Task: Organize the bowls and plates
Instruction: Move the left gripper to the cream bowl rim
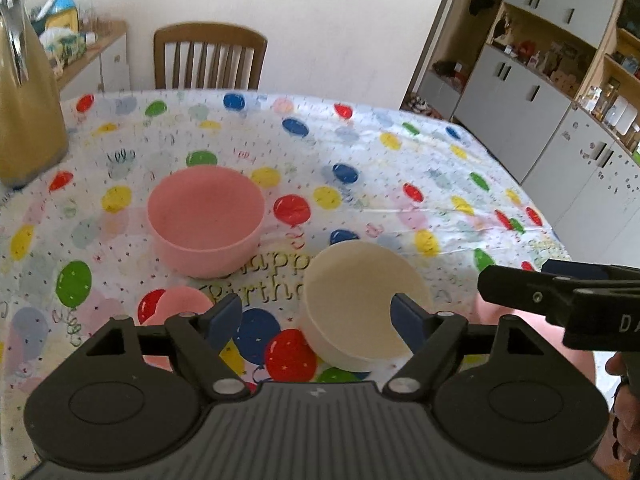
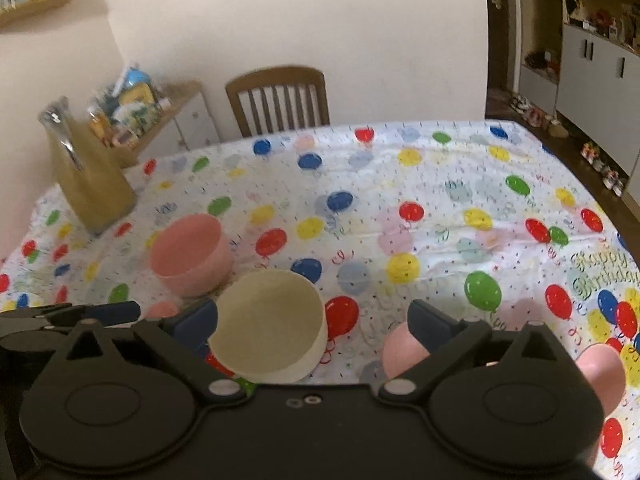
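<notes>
A: Working left to right, what sits on the balloon-print plastic tablecloth (image 2: pixel 440 184)?

B: Far left, a tall yellow jug with a chrome handle (image 2: pixel 86 176), parked well clear of the work. Next comes the big pink plastic bowl (image 1: pixel 206 220), upright and untouched. Just right of it the cream plastic bowl (image 1: pixel 360 304) tilts, probably because it is being lifted for stacking.

A: Who has it?

B: The left gripper (image 1: pixel 316 320) is spread wide, one blue pad reaching inside the cream rim (contact is hard to judge). The right gripper (image 2: pixel 316 324) is spread too, its left finger behind that bowl.

A: And further right?

B: Smaller pink dishes (image 2: pixel 404 352) lie near the table's edge, likely waiting their turn.
</notes>
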### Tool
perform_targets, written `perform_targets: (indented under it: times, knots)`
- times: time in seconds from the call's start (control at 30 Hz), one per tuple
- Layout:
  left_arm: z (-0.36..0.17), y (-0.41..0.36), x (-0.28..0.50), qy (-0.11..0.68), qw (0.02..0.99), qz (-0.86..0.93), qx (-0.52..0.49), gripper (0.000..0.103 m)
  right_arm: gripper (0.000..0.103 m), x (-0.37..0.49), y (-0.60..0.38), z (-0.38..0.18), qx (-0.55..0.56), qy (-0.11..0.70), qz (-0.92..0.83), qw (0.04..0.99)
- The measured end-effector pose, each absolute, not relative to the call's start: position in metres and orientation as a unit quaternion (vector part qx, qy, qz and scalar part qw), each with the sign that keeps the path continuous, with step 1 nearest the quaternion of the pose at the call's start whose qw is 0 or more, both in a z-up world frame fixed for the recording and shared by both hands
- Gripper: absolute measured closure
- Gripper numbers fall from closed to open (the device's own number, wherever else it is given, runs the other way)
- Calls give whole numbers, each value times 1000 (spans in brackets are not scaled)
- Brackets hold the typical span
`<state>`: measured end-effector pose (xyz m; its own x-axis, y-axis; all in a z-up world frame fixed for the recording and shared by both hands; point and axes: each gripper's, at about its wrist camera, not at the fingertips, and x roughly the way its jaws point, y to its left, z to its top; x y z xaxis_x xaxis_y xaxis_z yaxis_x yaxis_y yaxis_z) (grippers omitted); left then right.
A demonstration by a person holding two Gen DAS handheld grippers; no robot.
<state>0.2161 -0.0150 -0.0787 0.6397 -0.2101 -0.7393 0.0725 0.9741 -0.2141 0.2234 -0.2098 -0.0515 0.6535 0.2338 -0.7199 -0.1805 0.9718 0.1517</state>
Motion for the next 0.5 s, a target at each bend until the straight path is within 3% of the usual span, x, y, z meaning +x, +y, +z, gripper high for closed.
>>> perform_targets:
  times: [0.17, 0.5]
  knots:
    - [-100, -11, 234, 440, 891, -75, -85, 22, 7, 247, -202, -76, 35, 443, 103, 890]
    - [-122, -5, 258, 466, 877, -67, -94, 22, 36, 278, -198, -110, 62, 494, 98, 862]
